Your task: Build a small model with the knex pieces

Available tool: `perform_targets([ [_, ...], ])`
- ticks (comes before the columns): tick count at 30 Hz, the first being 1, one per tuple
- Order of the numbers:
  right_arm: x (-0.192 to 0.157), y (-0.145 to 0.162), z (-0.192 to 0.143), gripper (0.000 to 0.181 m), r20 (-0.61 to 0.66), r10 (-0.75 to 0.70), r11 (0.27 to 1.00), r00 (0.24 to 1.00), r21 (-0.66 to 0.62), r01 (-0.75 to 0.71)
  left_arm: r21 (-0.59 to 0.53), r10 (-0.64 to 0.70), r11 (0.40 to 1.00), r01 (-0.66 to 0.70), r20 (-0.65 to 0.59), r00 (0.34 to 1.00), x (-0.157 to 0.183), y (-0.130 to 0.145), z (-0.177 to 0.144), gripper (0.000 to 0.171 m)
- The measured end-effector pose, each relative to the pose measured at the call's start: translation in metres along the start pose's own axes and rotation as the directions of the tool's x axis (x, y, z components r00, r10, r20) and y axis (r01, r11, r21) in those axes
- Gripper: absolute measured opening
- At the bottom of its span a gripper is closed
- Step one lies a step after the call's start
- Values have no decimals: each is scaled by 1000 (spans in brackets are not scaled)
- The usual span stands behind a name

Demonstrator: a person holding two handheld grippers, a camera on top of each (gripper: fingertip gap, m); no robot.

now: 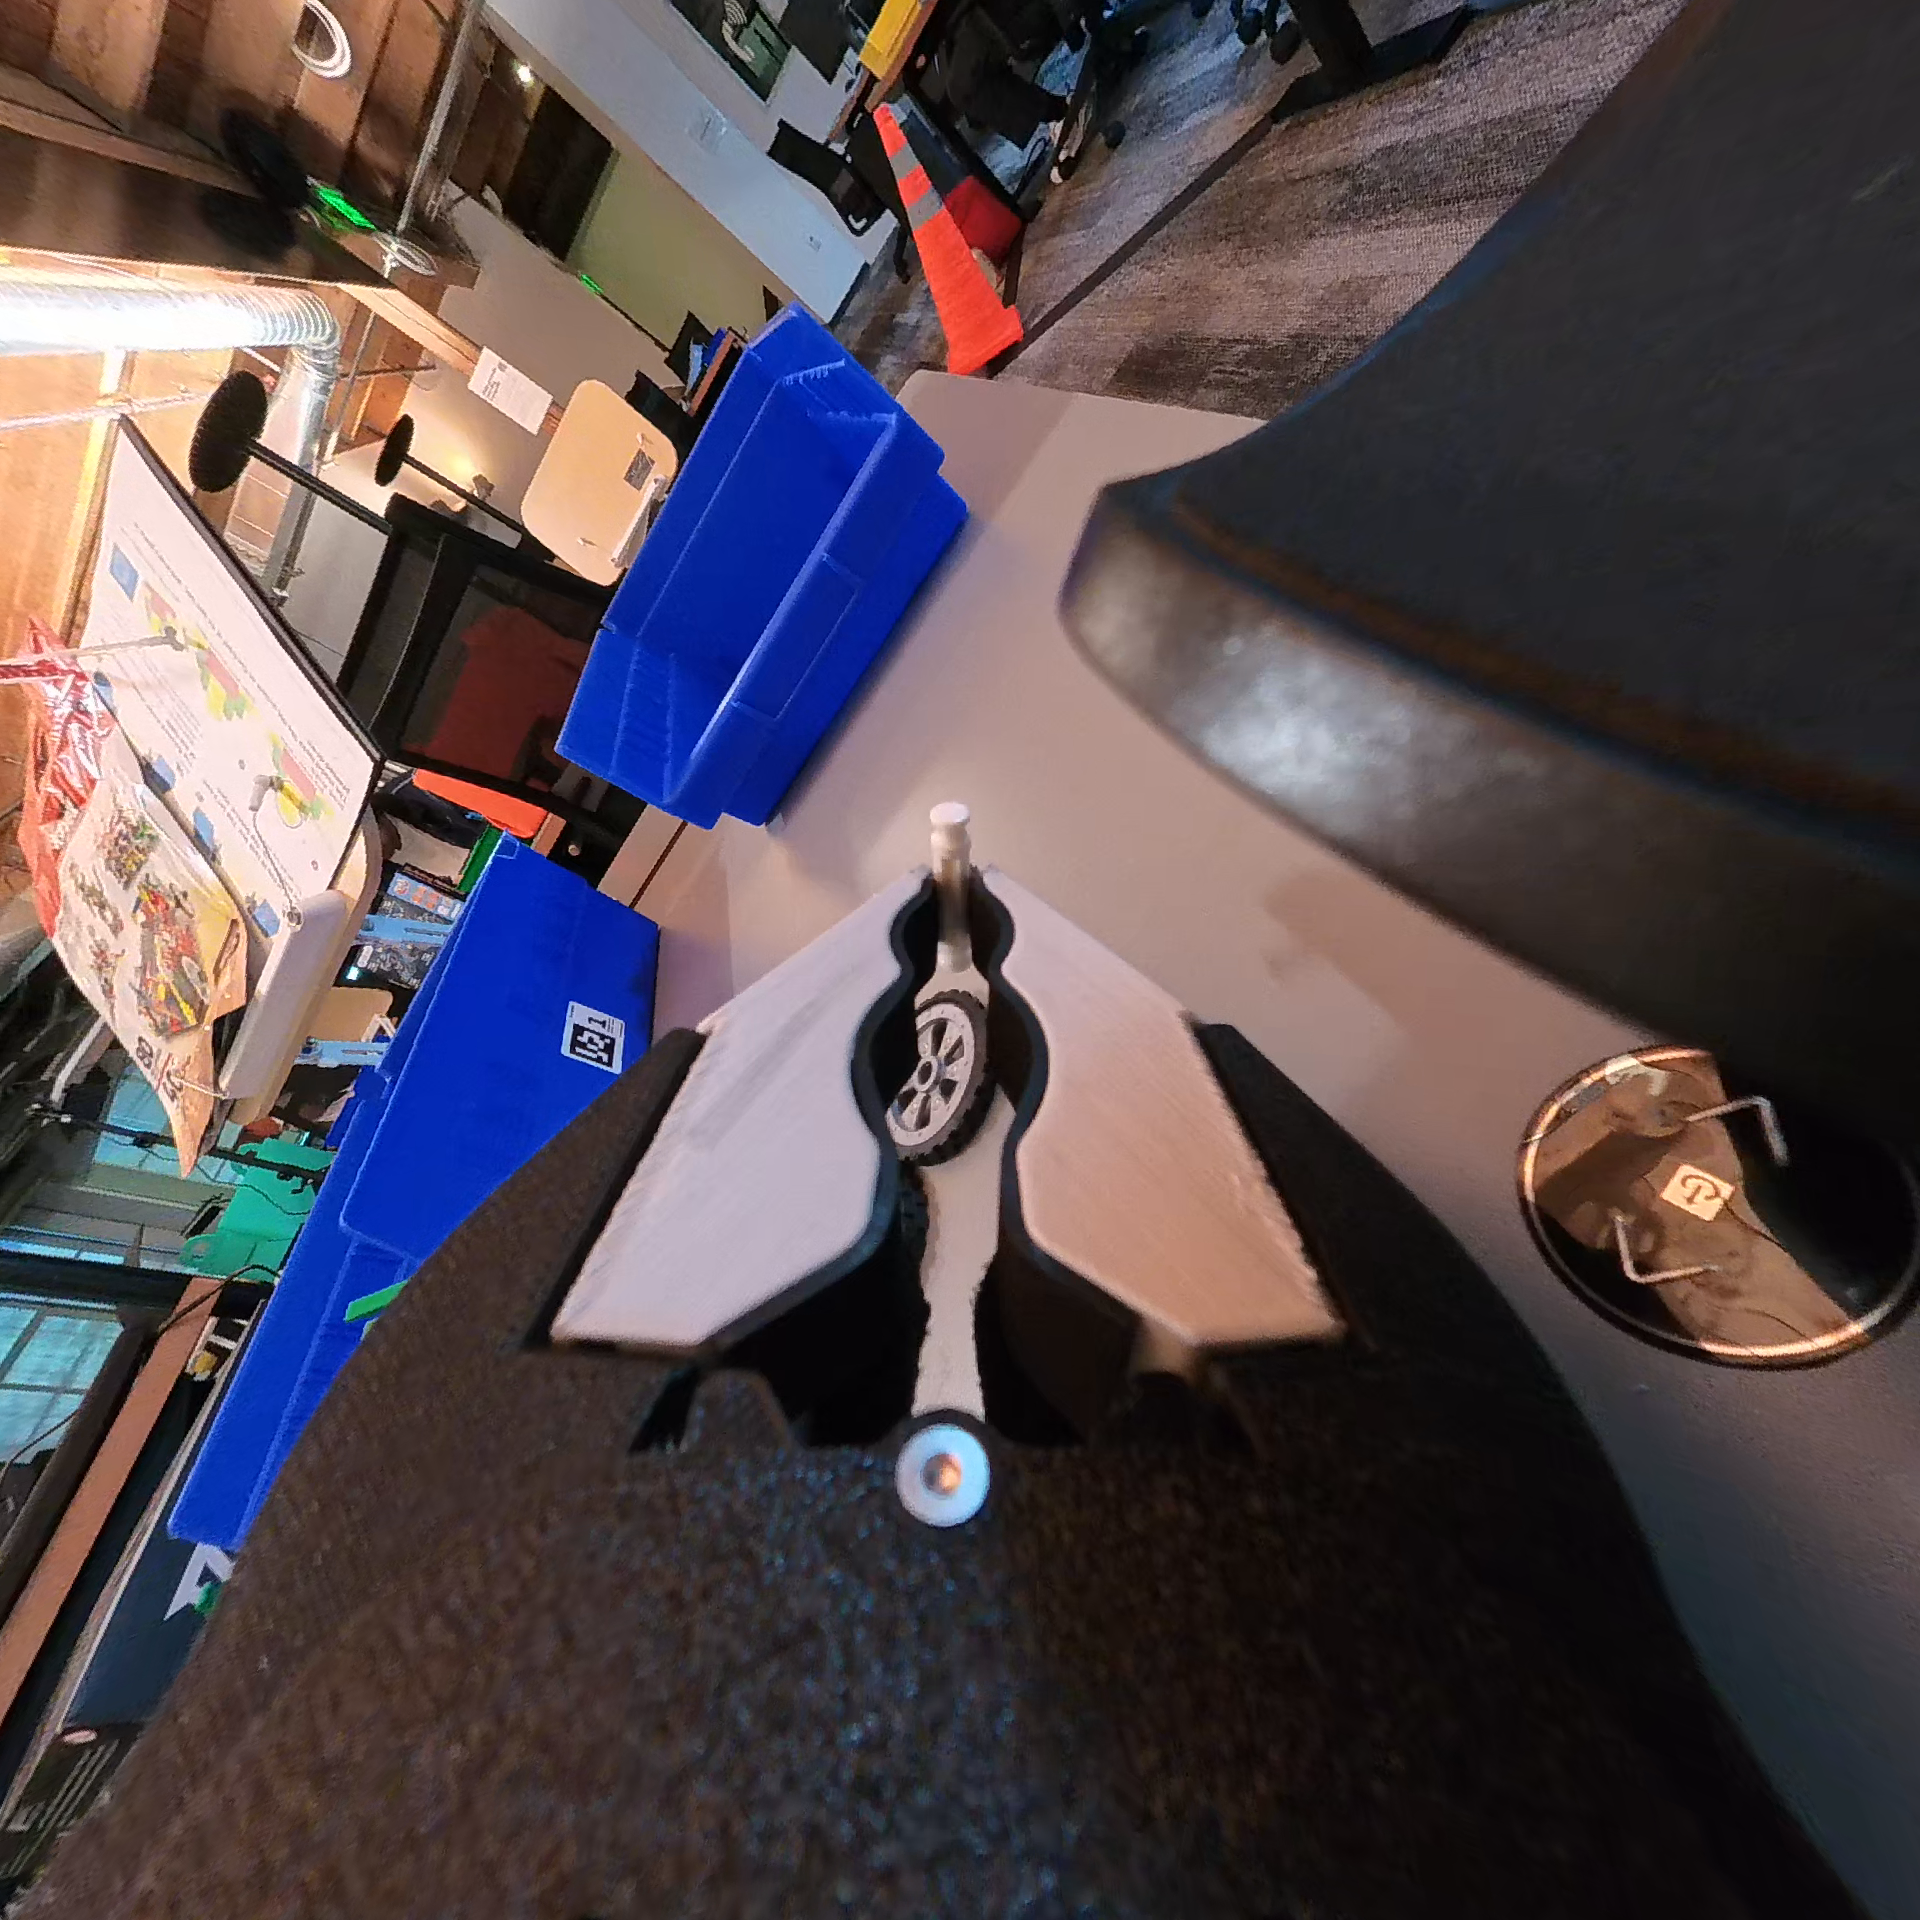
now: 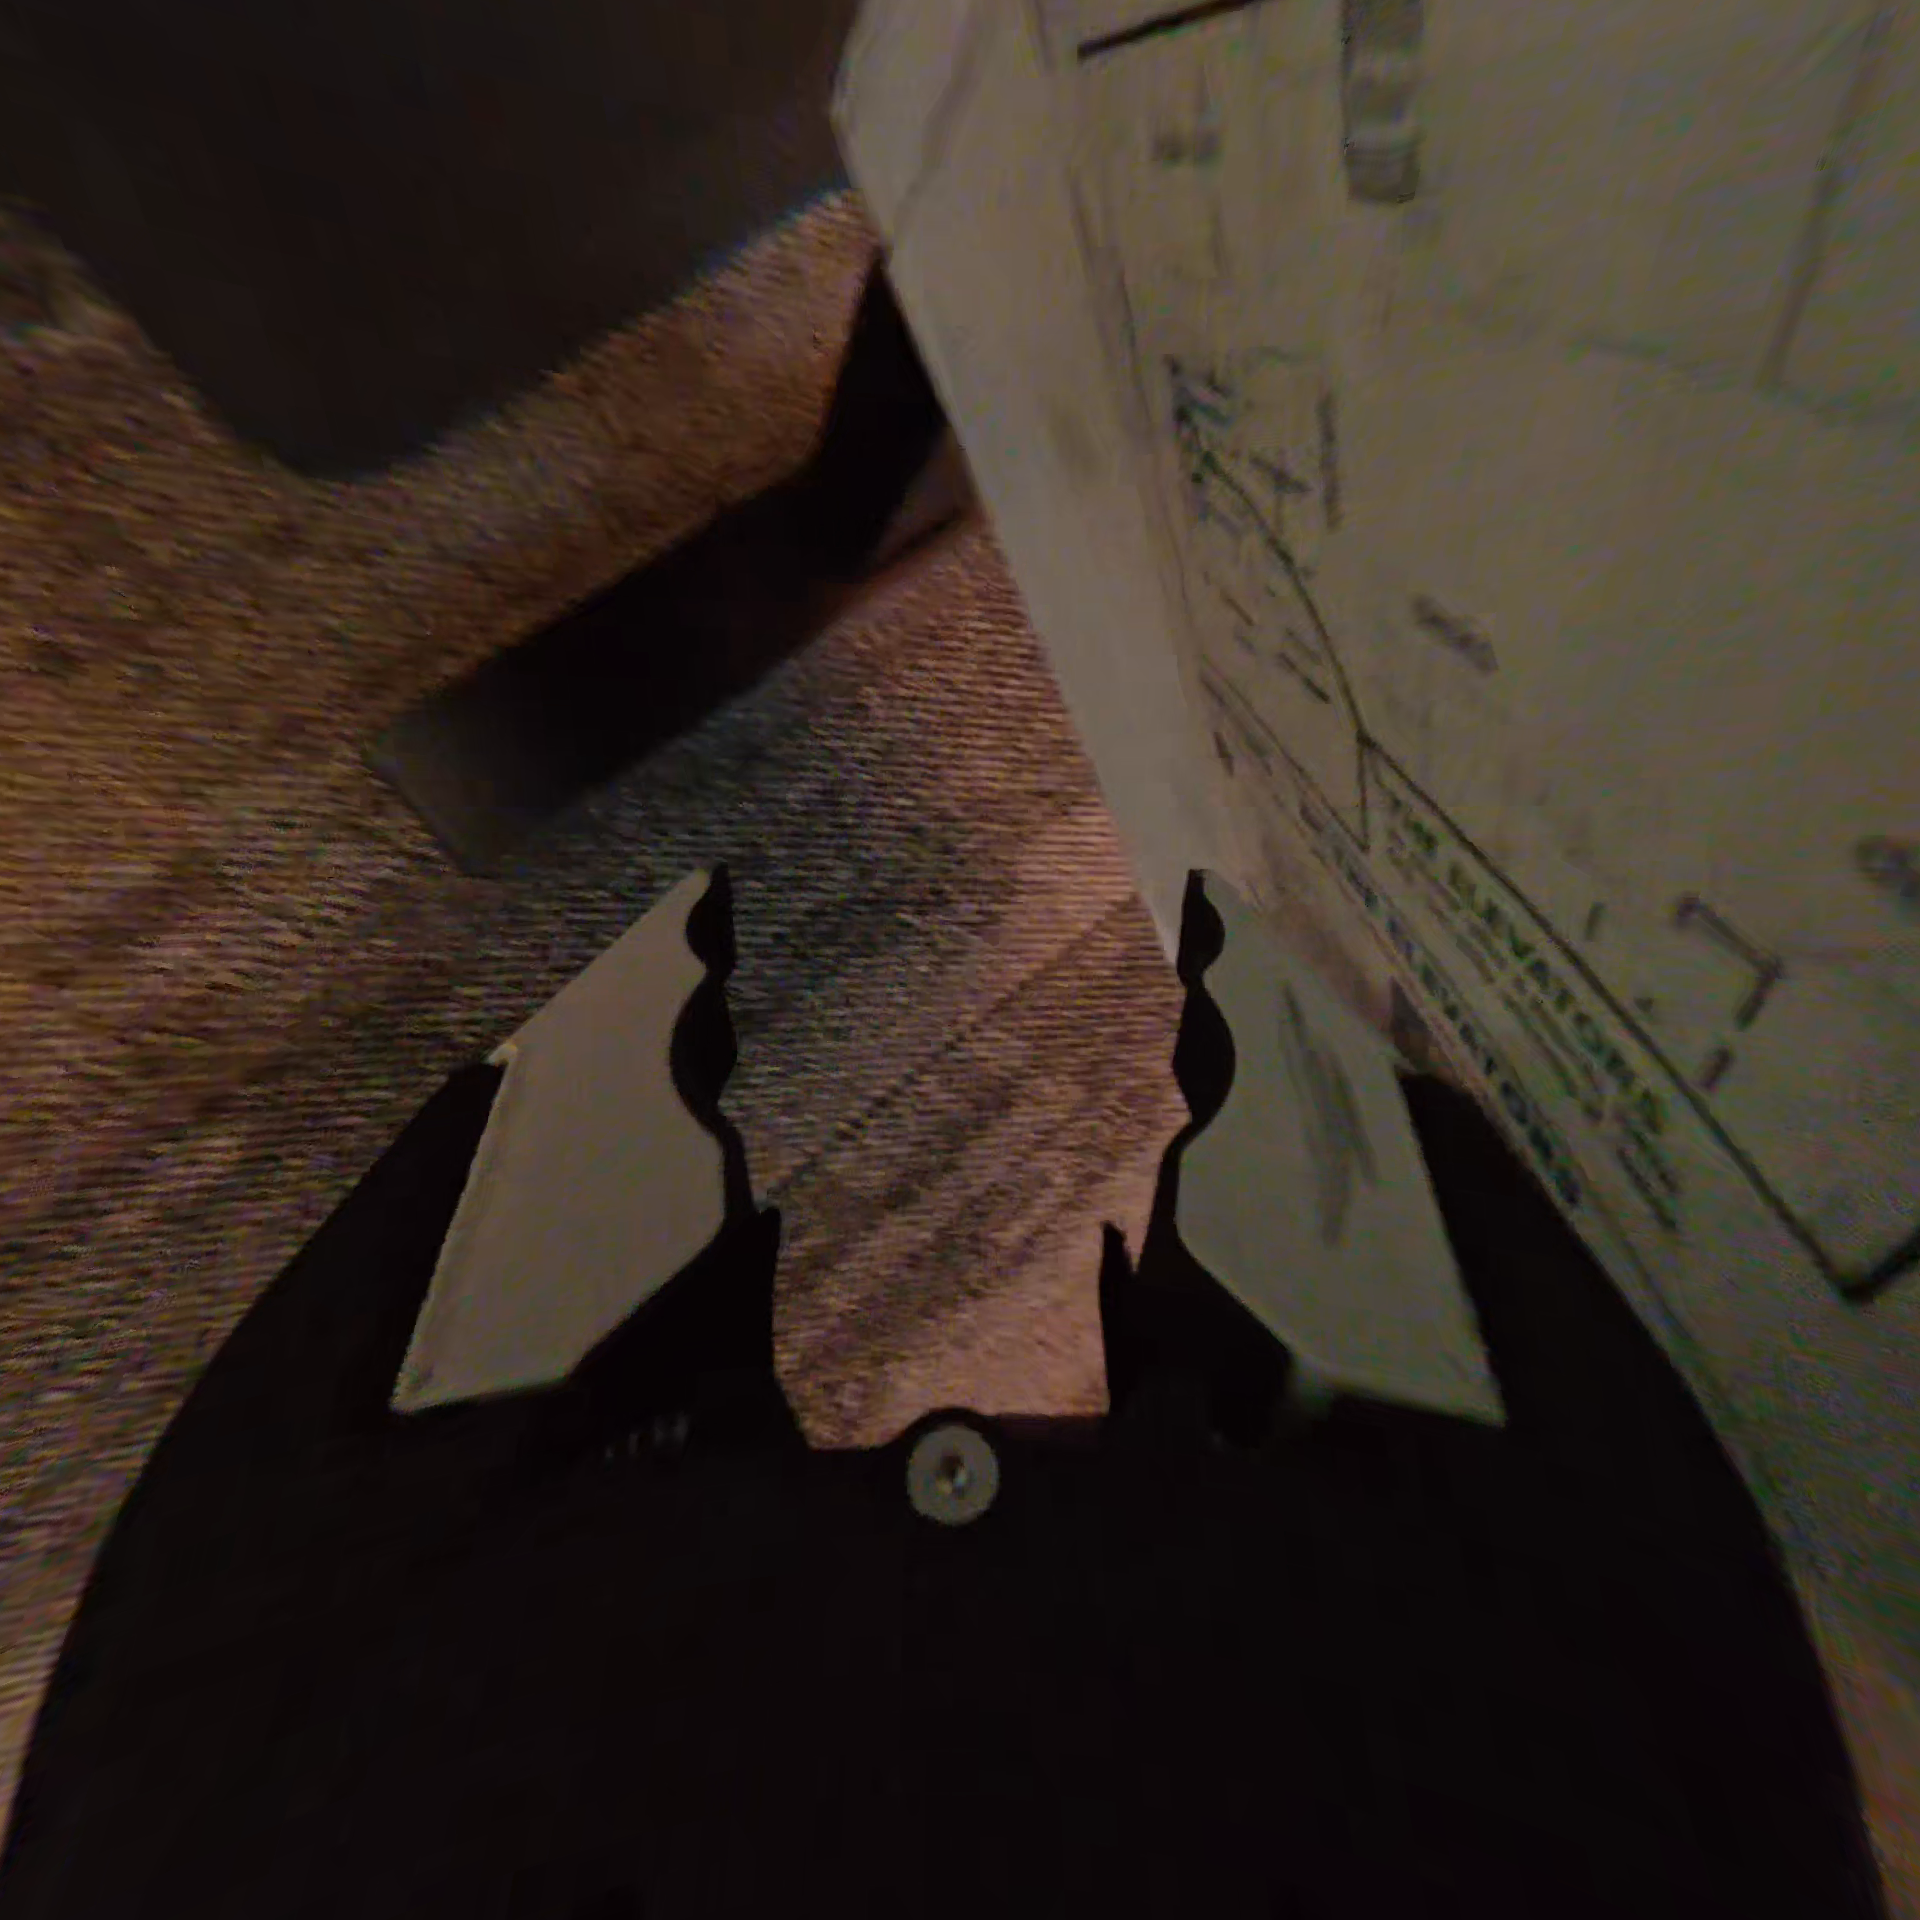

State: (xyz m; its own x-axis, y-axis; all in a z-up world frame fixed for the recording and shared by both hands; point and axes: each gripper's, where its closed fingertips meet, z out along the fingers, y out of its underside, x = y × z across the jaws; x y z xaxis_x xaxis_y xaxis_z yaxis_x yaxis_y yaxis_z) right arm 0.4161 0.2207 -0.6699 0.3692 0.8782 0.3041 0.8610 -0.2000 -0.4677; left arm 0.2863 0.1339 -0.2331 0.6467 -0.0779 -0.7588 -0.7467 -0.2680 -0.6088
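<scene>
My left gripper (image 1: pixel 951 883) is shut on a small toy wheel (image 1: pixel 935 1081) with a black tyre and silver spokes. A short metal axle pin (image 1: pixel 948 844) sticks out past the fingertips. The gripper hangs over a grey table (image 1: pixel 1143 852), tilted on its side. My right gripper (image 2: pixel 951 894) is open and empty. It hovers in dim light over brown carpet (image 2: pixel 260 779), next to a white printed cardboard surface (image 2: pixel 1507 520) that touches the right finger.
Two blue plastic bins (image 1: pixel 769 582) (image 1: pixel 488 1101) stand at the table's far edge. A black chair back (image 1: pixel 1538 520) reaches over the table. A round cable hole (image 1: pixel 1714 1205) lies at right. An orange cone (image 1: pixel 956 249) stands on the floor. A dark leg-like bar (image 2: pixel 665 665) crosses the carpet. Left tips to right tips: about 45 cm.
</scene>
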Motion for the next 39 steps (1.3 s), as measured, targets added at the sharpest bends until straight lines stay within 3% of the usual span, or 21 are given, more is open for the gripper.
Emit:
perform_targets([
  [3,39,8,-5,86,-82,-79,996,994,-38,76,1,0,1000,0,0,1000,0,0,0,2],
  [6,55,8,-10,87,-86,-122,992,989,-49,118,3,0,1000,0,2,1000,0,0,0,2],
  [13,41,11,-10,88,-58,-162,986,985,-58,158,-3,5,1000,-5,0,1000,0,0,0,2],
  [17,13,25,-11,89,-17,-155,986,988,-68,154,4,6,1000,-6,-1,1000,0,-1,0,2],
  [23,-70,60,-36,90,126,-104,992,987,-54,112,-7,12,1000,-12,-3,1000,1,1,1,2],
  [25,-108,80,-49,89,205,4,997,979,-77,12,-10,13,1000,-13,-3,1000,1,1,2,2],
  [27,-160,101,-67,88,317,140,987,938,-117,-107,-10,14,1000,-14,-4,1000,2,1,2,2],
  [31,-261,153,-120,89,461,141,985,876,-154,-78,-13,17,1000,-17,-4,1000,2,1,2,2],
  [34,-320,201,-167,87,579,298,950,759,-259,-175,-23,18,1000,-18,-1,1000,2,3,4,2],
  [36,-343,242,-194,87,610,331,932,719,-329,-150,-25,19,999,-19,-2,1000,2,3,4,2],
  [39,-347,288,-232,87,608,359,918,708,-368,-149,-28,22,999,-22,-4,1000,3,3,5,2],
])
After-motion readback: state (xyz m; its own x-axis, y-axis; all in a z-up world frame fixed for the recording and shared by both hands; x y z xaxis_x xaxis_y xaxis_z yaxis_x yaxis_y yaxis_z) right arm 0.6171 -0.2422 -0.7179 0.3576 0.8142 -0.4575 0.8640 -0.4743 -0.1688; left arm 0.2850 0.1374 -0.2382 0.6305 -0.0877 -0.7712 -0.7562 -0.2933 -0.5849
